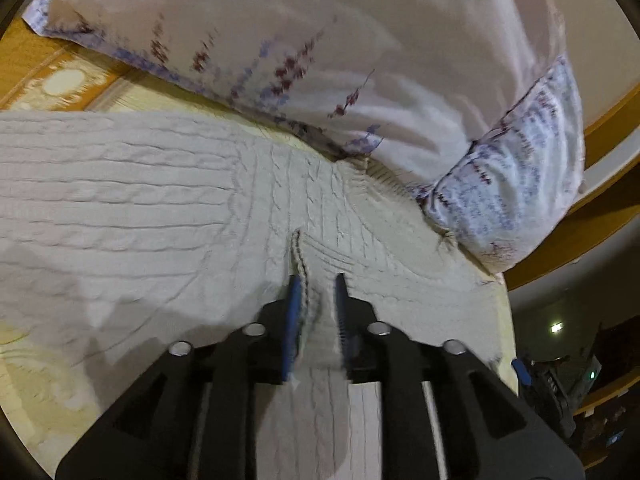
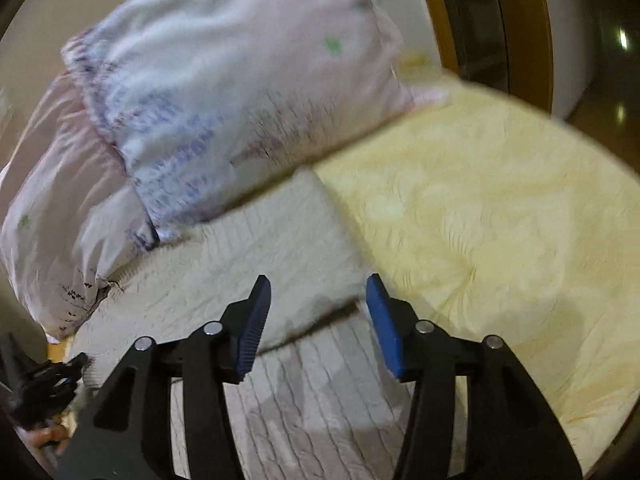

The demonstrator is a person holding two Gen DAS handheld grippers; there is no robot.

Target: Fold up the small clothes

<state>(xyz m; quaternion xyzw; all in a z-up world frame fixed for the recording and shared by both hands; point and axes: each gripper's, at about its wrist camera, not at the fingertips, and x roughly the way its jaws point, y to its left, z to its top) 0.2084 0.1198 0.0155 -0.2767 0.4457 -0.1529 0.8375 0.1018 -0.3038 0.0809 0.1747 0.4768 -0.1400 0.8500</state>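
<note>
Where the pale yellow quilted bedspread [image 2: 500,216] covers the bed, it forms the largest item and the base for all others. Pillow [image 1: 320,40]: white with purple and red print, a second patterned face at its end, lying at the far side of the bedspread with its lower edge over the knit's top edge. Cream cable-knit sweater [image 1: 120,200]: spread across the bedspread, touching the pillow; in the right wrist view a folded section lies over the flatter part nearest the camera. Left gripper [image 1: 317,296]: black frame, blue pads, jaws narrow, a raised ridge of the knit with its seam standing between them; whether the pads press on it cannot be told through the blur. Right gripper [image 2: 318,300]: jaws wide apart, nothing between them, poised over the folded edge of the sweater. Left gripper also shows small at the right wrist view's lower left corner, with fingers [image 2: 50,436] of a hand beneath it.
</note>
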